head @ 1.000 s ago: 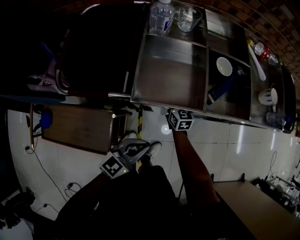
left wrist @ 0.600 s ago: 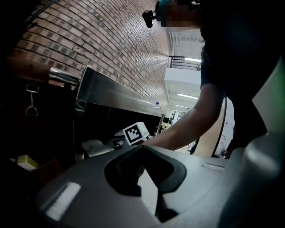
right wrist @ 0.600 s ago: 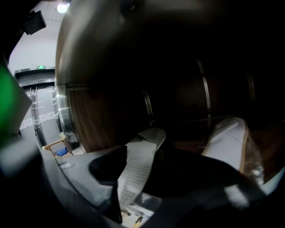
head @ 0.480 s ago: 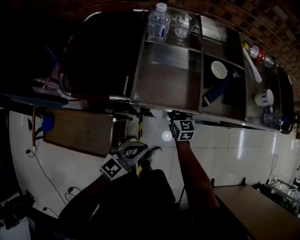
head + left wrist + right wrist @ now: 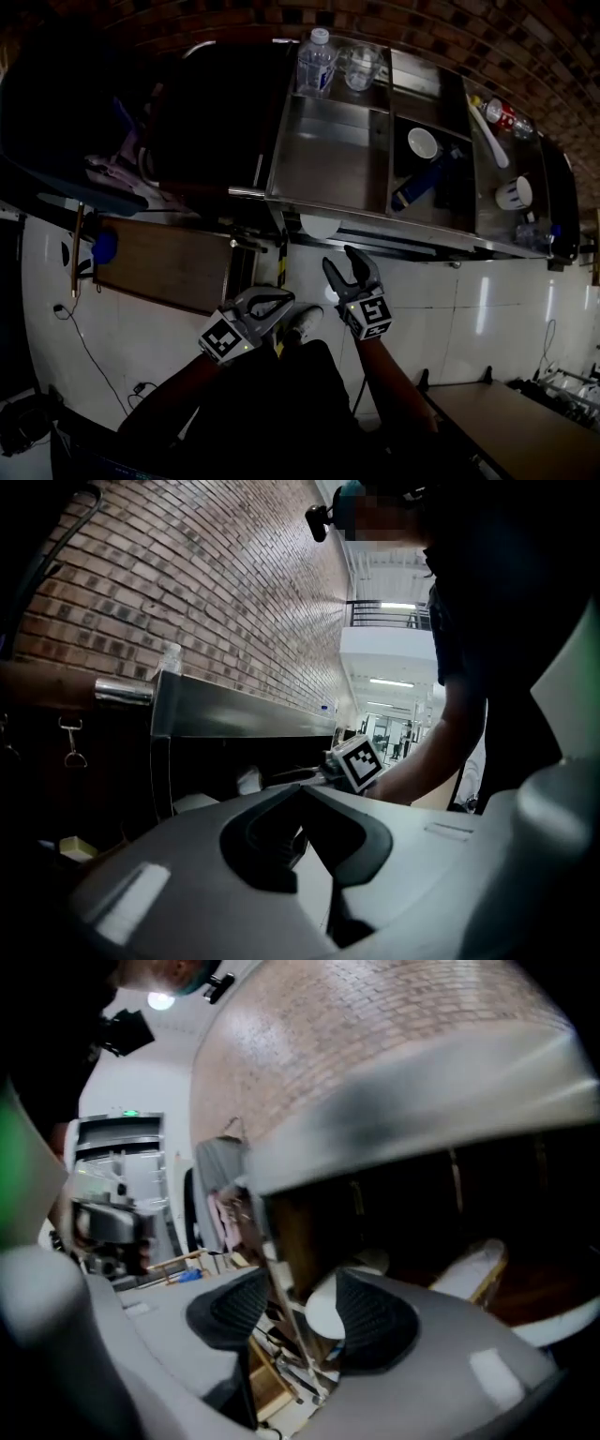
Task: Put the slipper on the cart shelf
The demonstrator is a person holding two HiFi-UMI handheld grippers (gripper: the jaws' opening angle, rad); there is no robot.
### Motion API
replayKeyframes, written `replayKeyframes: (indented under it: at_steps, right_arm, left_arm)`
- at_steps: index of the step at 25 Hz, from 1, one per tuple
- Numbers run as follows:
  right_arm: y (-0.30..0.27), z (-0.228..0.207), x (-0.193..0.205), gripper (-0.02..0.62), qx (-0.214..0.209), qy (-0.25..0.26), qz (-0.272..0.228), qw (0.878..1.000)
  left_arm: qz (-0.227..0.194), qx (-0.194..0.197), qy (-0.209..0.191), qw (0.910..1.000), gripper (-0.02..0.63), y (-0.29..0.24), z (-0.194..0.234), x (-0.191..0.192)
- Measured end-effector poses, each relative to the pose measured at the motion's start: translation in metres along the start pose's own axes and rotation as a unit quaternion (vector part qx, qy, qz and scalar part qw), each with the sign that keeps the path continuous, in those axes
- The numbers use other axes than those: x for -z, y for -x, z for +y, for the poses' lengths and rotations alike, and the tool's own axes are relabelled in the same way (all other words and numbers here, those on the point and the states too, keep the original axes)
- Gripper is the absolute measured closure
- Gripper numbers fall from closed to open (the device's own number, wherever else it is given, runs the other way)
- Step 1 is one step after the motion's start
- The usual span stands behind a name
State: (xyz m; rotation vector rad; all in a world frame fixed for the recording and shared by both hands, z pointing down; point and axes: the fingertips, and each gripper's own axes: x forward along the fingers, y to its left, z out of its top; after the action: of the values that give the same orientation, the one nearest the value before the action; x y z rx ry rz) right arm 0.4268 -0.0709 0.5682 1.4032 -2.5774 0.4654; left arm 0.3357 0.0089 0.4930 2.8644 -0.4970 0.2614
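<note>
Right gripper point(image 5: 339, 259): your claw stands wide, its jaws have just been opening, and nothing sits between the pads. It is just off the cart's point(image 5: 328, 159) front edge, pointing at it.

Slipper point(image 5: 319, 226): a pale rounded shape tucked under the front edge of the cart's steel top deck, on the level below. It is clear of both of your grippers.

Left gripper point(image 5: 284, 300): jaw tips together and empty, further out from the cart's front than the right one.

Cart top: water bottle point(image 5: 316, 62) and glass point(image 5: 361, 67) at the back edge, white bowl point(image 5: 422, 143) in the compartment right of the bare tray.
</note>
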Motion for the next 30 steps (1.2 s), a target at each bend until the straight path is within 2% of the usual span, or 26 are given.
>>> replayKeyframes:
  at_steps: [4, 9, 16, 23, 30]
  right_arm:
    - [0.034, 0.061, -0.046, 0.373, -0.053, 0.051, -0.028, 0.997]
    - [0.057, 0.113, -0.066, 0.395, -0.106, 0.053, -0.035, 0.992]
    - [0.06, 0.167, -0.077, 0.595, -0.155, 0.063, -0.043, 0.985]
    - [0.028, 0.236, -0.071, 0.595, -0.181, 0.076, -0.03, 0.98]
    - [-0.031, 0.33, -0.071, 0.595, -0.175, 0.077, -0.016, 0.981]
  left_arm:
    - [-0.015, -0.012, -0.007, 0.9998, 0.603, 0.015, -0.013, -0.021]
    - [-0.018, -0.036, -0.02, 0.999, 0.604, 0.039, -0.025, -0.033]
    - [-0.023, -0.061, -0.015, 0.9978, 0.604, 0.075, -0.031, -0.031]
    - [-0.039, -0.069, -0.014, 0.9968, 0.603, 0.14, -0.006, -0.025]
    - [-0.049, -0.058, -0.002, 0.9972, 0.603, 0.233, 0.032, -0.007]
